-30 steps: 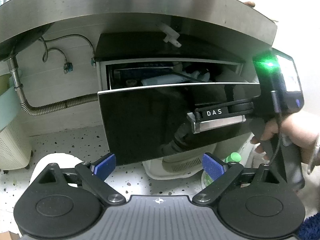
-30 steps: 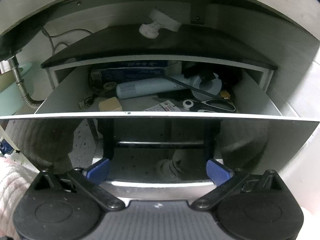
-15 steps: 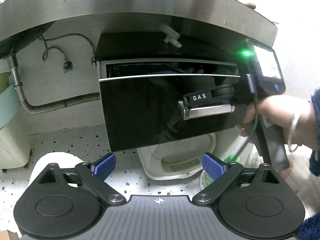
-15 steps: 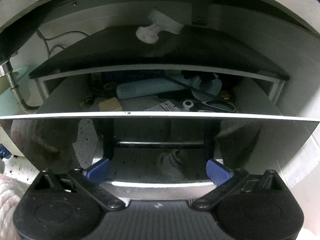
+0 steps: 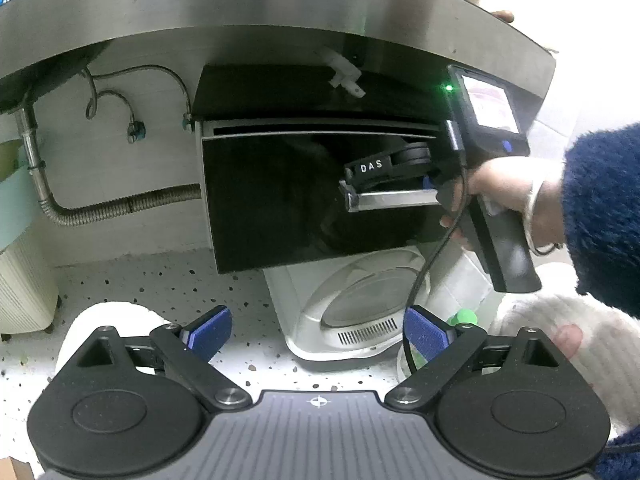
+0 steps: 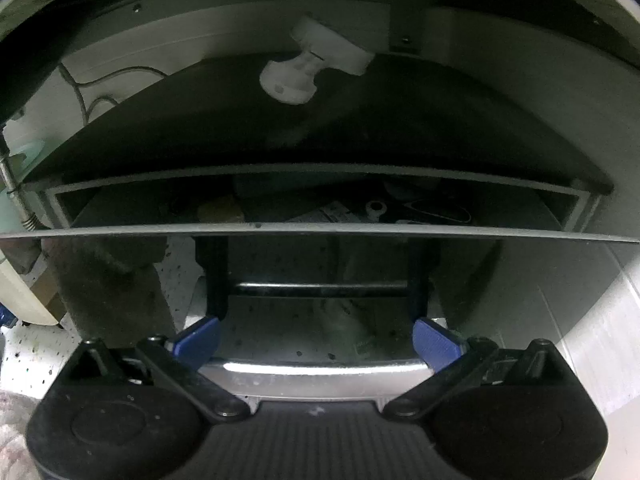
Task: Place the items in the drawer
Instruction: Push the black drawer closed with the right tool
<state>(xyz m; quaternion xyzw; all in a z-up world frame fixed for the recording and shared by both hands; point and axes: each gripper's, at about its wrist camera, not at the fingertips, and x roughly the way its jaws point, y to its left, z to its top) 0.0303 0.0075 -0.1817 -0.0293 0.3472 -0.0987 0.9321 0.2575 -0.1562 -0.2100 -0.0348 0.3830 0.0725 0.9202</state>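
The glossy black drawer front (image 5: 280, 200) stands almost shut under the steel counter, with only a thin gap at its top. My right gripper (image 5: 394, 182) is open and pressed against the drawer's silver handle (image 5: 388, 200), held by a person's hand (image 5: 508, 184). In the right wrist view the handle (image 6: 316, 368) lies between the open gripper's (image 6: 316, 336) blue pads. Through the gap above the front I dimly see scissors (image 6: 432, 212) and a yellowish block (image 6: 220, 210) inside. My left gripper (image 5: 318, 328) hangs open and empty over the floor, well short of the drawer.
The steel counter edge (image 5: 280, 8) overhangs the drawer. A corrugated hose (image 5: 120, 208) runs along the wall at left. On the speckled floor sit a white appliance (image 5: 360, 300), a white roll (image 5: 104, 320) and a green-capped bottle (image 5: 462, 316). A blue sleeve (image 5: 600, 216) fills the right.
The drawer has slid inward from clearly open to almost shut, with the right gripper moving in against its handle. The items inside have gone nearly out of sight. The left gripper has stayed put.
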